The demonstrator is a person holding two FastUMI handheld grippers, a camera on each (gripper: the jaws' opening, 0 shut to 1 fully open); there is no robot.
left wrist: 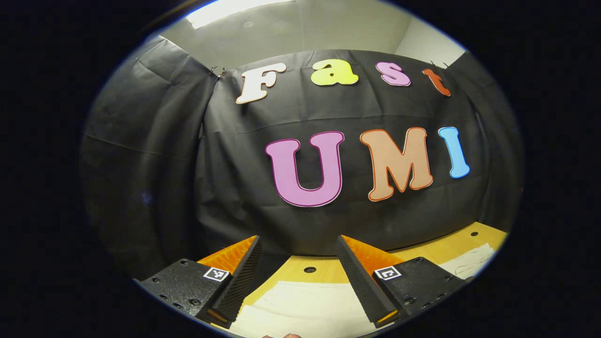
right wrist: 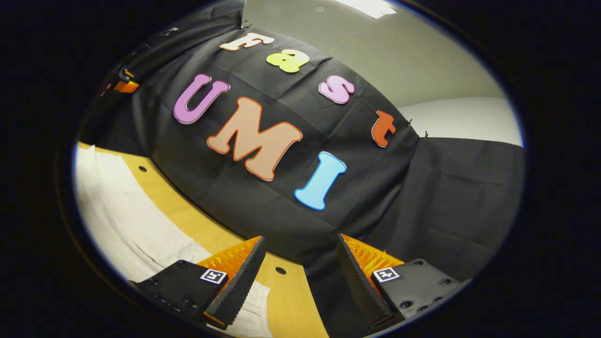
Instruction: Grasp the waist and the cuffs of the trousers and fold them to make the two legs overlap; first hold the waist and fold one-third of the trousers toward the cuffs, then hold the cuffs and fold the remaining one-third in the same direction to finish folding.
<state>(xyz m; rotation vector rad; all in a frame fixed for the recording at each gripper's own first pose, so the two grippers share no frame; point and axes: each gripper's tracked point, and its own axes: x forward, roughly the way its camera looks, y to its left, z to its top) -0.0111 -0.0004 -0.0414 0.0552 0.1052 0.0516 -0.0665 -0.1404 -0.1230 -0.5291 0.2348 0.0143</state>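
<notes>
White trousers [left wrist: 300, 305] lie flat on the wooden table [left wrist: 460, 244], below and between my left gripper's fingers. My left gripper [left wrist: 300, 286] is open and raised above the cloth, with nothing held. More of the same cloth shows at the right edge [left wrist: 474, 260]. In the right gripper view the trousers [right wrist: 127, 220] stretch along the table [right wrist: 291, 300] from the upper left down under the left finger. My right gripper [right wrist: 300, 281] is open too, tilted, with its fingers over the table's far edge and holding nothing.
The black cloth wall [left wrist: 328, 225] rises directly behind the table's far edge, close ahead of both grippers. Small round holes [left wrist: 310, 269] dot the tabletop. An orange and black object [right wrist: 123, 83] sits high at the far left in the right gripper view.
</notes>
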